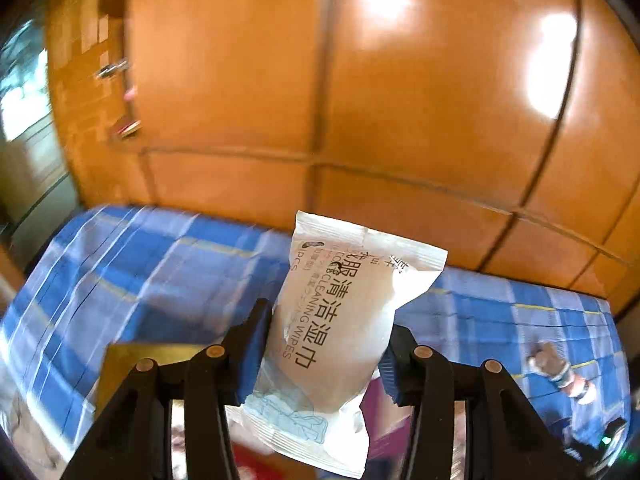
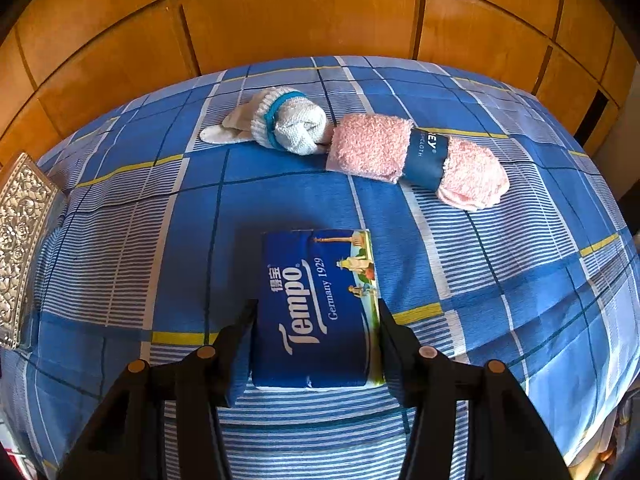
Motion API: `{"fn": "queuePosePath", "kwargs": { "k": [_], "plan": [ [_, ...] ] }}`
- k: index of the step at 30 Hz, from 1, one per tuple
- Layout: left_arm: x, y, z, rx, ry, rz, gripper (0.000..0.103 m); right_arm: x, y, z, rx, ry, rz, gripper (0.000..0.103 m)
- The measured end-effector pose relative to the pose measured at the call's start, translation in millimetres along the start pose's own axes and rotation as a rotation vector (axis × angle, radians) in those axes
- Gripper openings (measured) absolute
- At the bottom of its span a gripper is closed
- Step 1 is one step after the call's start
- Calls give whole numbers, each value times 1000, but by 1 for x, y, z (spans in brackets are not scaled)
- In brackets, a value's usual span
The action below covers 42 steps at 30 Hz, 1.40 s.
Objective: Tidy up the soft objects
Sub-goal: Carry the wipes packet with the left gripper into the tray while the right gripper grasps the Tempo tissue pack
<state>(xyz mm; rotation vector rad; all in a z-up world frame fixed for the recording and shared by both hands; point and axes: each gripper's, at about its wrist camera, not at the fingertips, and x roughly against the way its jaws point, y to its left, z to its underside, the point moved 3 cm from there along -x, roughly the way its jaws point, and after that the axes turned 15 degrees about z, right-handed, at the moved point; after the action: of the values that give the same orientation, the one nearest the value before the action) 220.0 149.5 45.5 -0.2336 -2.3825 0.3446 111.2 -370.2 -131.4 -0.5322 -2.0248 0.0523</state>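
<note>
Socks [image 2: 288,126] and washcloth [image 2: 416,156] show only rightward.

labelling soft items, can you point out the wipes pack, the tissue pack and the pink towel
wipes pack [image 1: 340,332]: left wrist view, middle of its printed front
tissue pack [image 2: 316,312]: right wrist view, blue top face at the logo
pink towel [image 2: 372,146]: right wrist view, fluffy part left of its band

wipes pack [image 1: 332,332] – white soft pouch, black print, up off the bed, tilted | Tempo tissue pack [image 2: 316,312] – blue, flat on the checked sheet | rolled white socks [image 2: 288,126] with teal band, touching pink washcloth roll [image 2: 416,156] in dark paper sleeve, beyond the tissues
</note>
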Motion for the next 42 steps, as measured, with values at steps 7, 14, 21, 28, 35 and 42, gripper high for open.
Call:
{"fn": "queuePosePath", "kwargs": {
  "k": [7,14,21,28,35,42],
  "plan": [
    [35,87,70,150,5,-59,49,0,3,1,-5,0,37,55],
    [44,138,135,302,33,-111,50,3,6,4,-11,-10,64,54],
    [34,151,178,335,94,-205,51,5,8,5,-22,-8,87,53],
    [35,134,193,288,72,-247,66,5,10,4,-24,-3,100,53],
    [64,108,180,196,-35,-255,74,6,12,5,-35,-5,111,53],
    [79,81,177,131,-60,-195,75,7,12,6,-48,-8,113,53]
  ]
}}
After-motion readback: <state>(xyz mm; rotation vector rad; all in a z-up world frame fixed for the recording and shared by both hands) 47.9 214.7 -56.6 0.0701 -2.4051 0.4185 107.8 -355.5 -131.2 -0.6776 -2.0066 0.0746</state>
